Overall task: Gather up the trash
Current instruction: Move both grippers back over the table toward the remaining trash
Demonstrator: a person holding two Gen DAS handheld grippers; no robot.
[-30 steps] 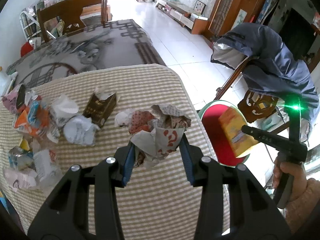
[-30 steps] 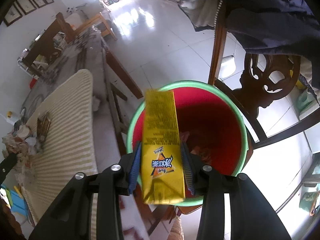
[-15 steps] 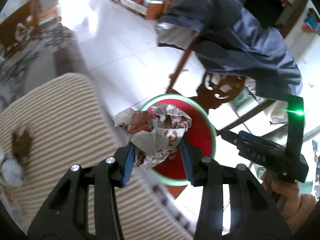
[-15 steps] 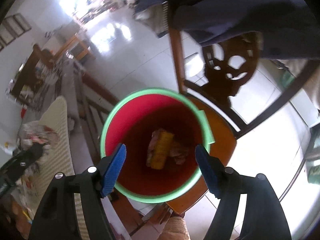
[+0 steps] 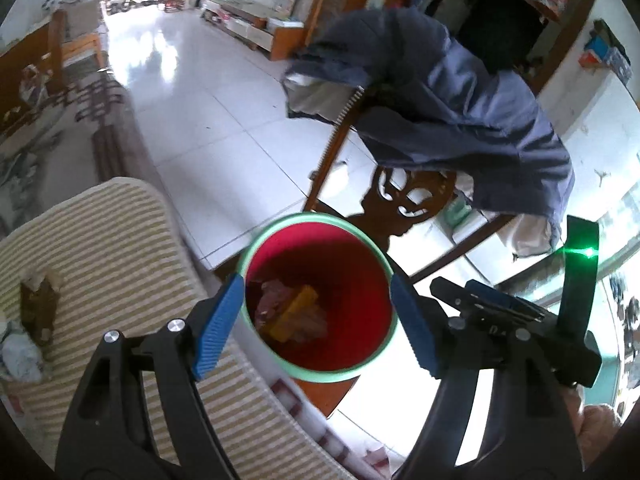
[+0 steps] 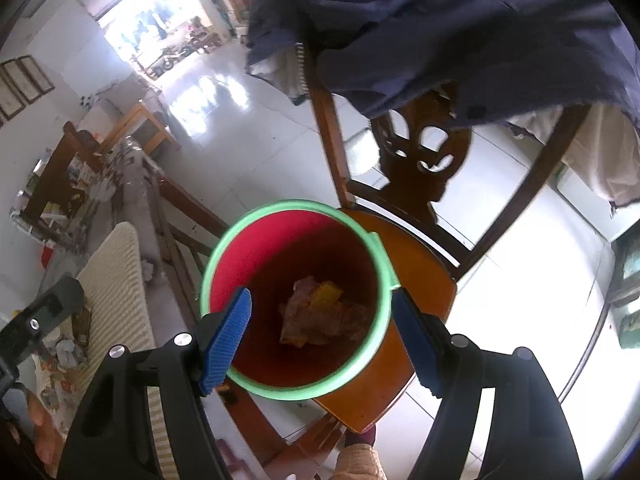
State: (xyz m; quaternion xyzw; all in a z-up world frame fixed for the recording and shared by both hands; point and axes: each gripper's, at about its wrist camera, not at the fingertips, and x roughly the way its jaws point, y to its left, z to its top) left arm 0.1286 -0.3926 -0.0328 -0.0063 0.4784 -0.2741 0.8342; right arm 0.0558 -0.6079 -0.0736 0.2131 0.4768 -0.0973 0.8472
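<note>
A red bucket with a green rim (image 5: 316,218) stands on a wooden chair seat (image 6: 416,276) beside the table. Inside it lie a yellow snack packet (image 5: 294,312) and a crumpled printed wrapper (image 5: 272,300); the right wrist view shows the same packet (image 6: 326,294) and wrapper (image 6: 304,316). My left gripper (image 5: 315,282) hovers over the bucket, its jaws opening with nothing between them. My right gripper (image 6: 321,296) hangs above the same bucket (image 6: 280,205), open and empty. More trash stays on the table: a brown box (image 5: 38,308) and white crumpled paper (image 5: 20,354).
The table with a striped cloth (image 5: 100,240) lies left of the bucket. A blue jacket (image 5: 460,112) hangs over the carved chair back (image 6: 424,152) behind it. White tiled floor (image 5: 208,112) spreads beyond, with wooden furniture far off.
The left gripper swung from the table to above the bucket and let go of the crumpled wrapper, now inside. The right gripper dropped the yellow packet into the bucket and stands open.
</note>
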